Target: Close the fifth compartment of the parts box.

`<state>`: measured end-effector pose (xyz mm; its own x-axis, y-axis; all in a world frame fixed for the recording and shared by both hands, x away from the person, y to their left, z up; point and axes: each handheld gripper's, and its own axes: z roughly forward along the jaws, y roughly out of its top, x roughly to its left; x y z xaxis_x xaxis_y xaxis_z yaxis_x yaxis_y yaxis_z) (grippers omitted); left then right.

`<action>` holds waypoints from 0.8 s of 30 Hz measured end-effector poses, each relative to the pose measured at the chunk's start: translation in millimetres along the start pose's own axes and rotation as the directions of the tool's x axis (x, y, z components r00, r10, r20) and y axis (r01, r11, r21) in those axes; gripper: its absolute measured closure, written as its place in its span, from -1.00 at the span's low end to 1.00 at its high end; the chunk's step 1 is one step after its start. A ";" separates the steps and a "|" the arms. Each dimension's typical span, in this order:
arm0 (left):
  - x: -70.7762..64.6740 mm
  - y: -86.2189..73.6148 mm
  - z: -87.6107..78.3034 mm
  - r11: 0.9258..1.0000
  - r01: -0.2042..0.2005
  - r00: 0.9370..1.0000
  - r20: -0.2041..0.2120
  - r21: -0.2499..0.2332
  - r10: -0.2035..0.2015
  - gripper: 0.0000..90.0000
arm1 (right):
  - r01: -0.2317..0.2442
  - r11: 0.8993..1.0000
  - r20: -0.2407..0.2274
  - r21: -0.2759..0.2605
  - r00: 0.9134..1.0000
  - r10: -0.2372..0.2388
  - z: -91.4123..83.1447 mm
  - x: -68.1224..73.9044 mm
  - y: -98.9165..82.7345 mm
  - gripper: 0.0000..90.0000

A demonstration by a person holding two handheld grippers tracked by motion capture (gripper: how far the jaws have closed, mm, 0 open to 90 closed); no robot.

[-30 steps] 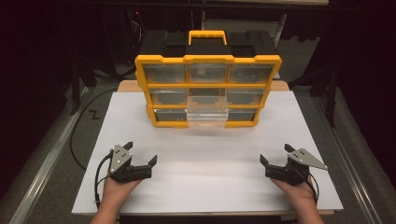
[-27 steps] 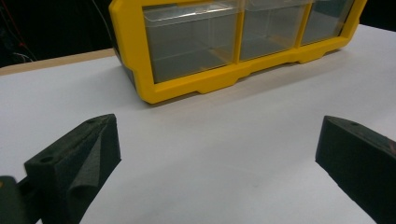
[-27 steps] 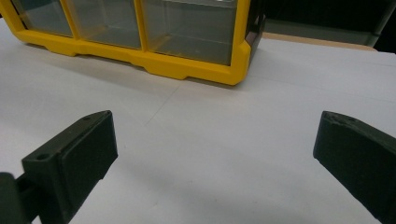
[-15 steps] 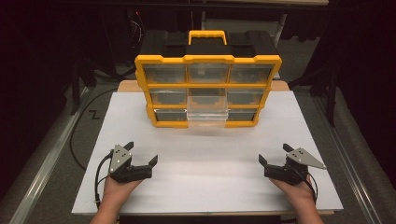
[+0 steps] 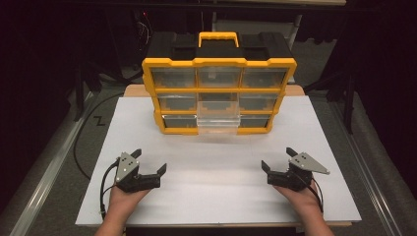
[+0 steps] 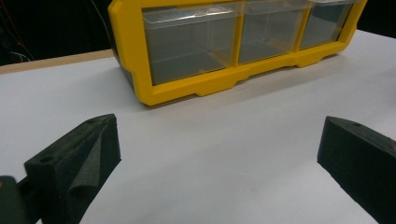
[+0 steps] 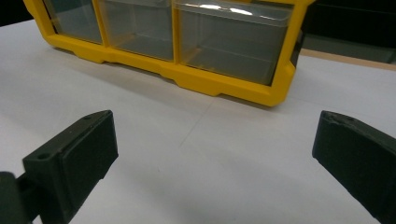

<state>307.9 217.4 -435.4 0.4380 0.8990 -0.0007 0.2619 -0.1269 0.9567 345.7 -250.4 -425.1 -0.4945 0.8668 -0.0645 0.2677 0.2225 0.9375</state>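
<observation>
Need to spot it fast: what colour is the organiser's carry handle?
Yellow carry handle on the black top, clearest in the high view.

The right gripper has edged slightly toward the table's left edge, nearer the middle; its jaws remain spread, clear of the surface.

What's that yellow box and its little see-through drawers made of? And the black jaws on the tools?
The organizer box looks like moulded plastic: a glossy yellow frame with rounded edges. Its drawers seem to be clear hard plastic, since you see through them. The gripper pads look like matte black foam or rubber, dull and slightly grainy.
</observation>
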 end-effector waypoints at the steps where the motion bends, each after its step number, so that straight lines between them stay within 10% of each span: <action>1: -0.1 0.1 0.4 1.000 0.003 1.000 0.009 0.003 -0.003 -1.00 | 0.009 1.000 -0.006 -0.002 1.000 -0.009 4.0 2.2 2.1 -0.97; 24: -1.0 0.6 -0.4 1.000 0.000 1.000 -0.005 -0.004 0.000 -1.00 | 0.035 0.999 -0.042 -0.003 0.999 -0.035 45.2 22.6 25.2 -0.95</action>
<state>307.2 216.6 -434.7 0.4335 0.9011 0.0005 0.2582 -0.1248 0.9580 378.6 -205.1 -418.4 -0.5377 0.8390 -0.0833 0.2473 0.2514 0.9358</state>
